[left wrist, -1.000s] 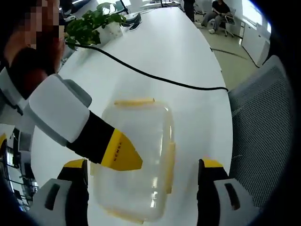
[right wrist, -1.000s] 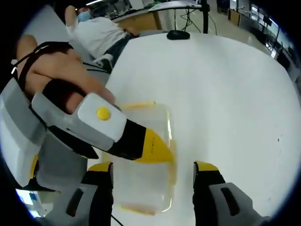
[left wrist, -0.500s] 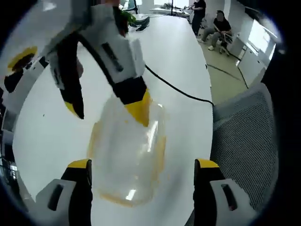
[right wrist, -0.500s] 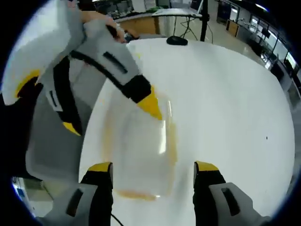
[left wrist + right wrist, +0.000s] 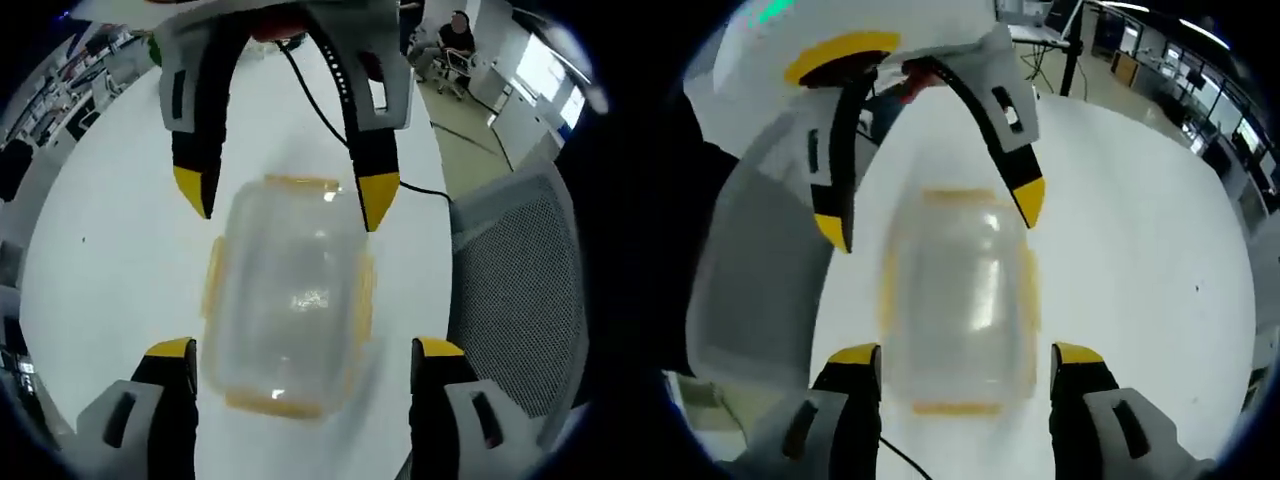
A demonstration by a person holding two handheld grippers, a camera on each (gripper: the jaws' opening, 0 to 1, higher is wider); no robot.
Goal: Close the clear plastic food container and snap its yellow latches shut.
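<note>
White tabletop [image 5: 90, 270] carries the clear container [image 5: 288, 305], its lid on and yellow latches [image 5: 362, 295] along its edges. I hold my left tool [image 5: 300, 350] and right tool [image 5: 965, 352] with jaws spread wide at opposite ends, touching nothing; a mesh chair [image 5: 510, 300] stands beside.

The clear food container [image 5: 958, 305] looks smeared and fuzzy in my right gripper view, so I cannot tell if its yellow latches [image 5: 957, 407] are snapped down. In my left gripper view, the top edge cuts off my right gripper [image 5: 285, 205].
</note>
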